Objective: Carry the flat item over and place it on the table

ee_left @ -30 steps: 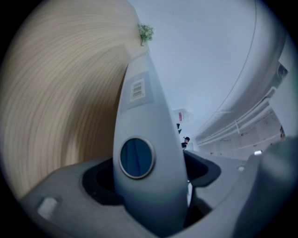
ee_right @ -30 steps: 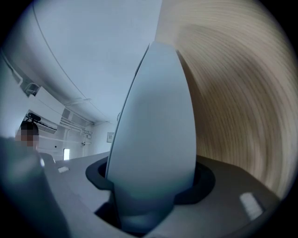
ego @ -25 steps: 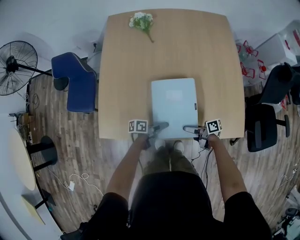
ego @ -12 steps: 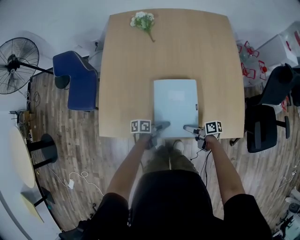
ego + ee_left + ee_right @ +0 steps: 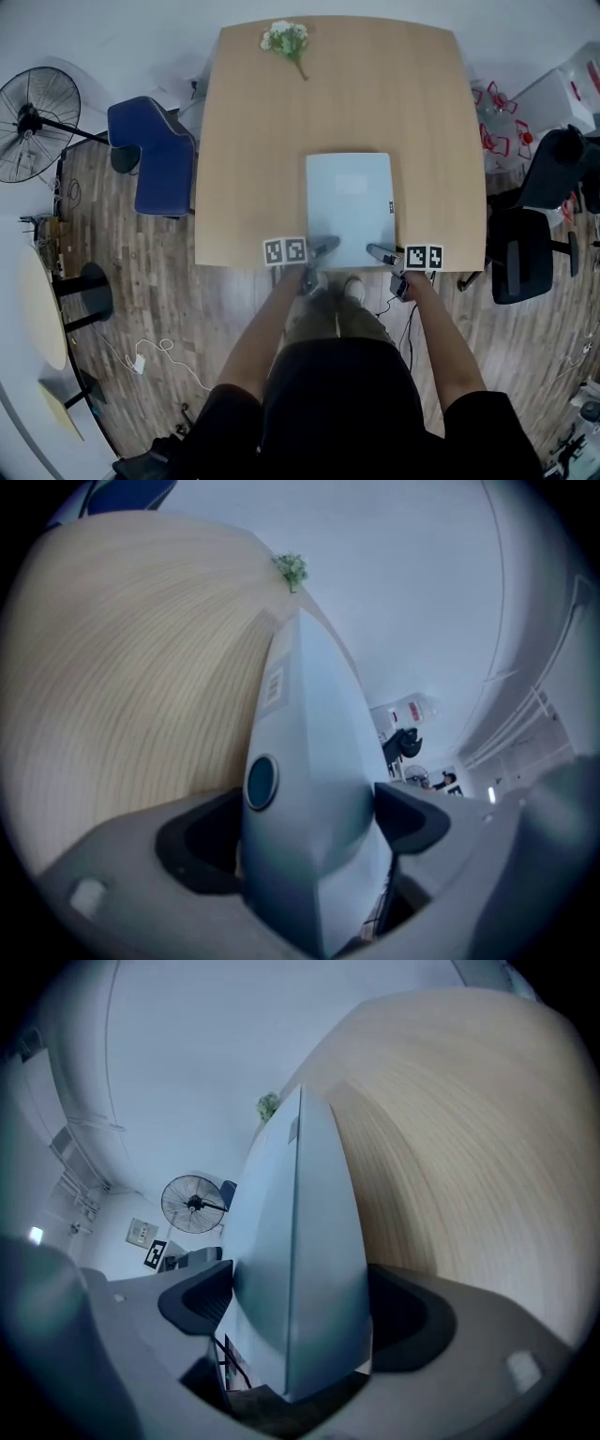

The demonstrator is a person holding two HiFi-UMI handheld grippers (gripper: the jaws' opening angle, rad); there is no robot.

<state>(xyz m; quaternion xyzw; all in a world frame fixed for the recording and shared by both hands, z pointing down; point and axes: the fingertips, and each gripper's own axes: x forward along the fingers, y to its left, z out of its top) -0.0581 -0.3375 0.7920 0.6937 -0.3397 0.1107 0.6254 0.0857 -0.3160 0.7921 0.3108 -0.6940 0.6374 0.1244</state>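
Note:
The flat item (image 5: pixel 349 206), a pale blue-grey slab, lies on the wooden table (image 5: pixel 253 141) with its near end at the front edge. My left gripper (image 5: pixel 319 251) is at its near left corner and my right gripper (image 5: pixel 380 251) at its near right corner. In the left gripper view the slab (image 5: pixel 309 724) runs between the jaws of the left gripper (image 5: pixel 305 827), with a gap beside the pads. In the right gripper view the slab (image 5: pixel 300 1222) likewise sits loose between the jaws of the right gripper (image 5: pixel 300 1312). Both pairs of jaws have just been opening, with the slab still between them.
A small bunch of white flowers (image 5: pixel 285 39) lies at the table's far edge. A blue chair (image 5: pixel 155 155) and a fan (image 5: pixel 28 127) stand to the left, a black office chair (image 5: pixel 525 253) to the right. A cable (image 5: pixel 150 356) trails on the wooden floor.
My right gripper has sunk a little and drawn in toward the table's front edge. The left gripper has kept its place. The slab rests in the same spot on the table.

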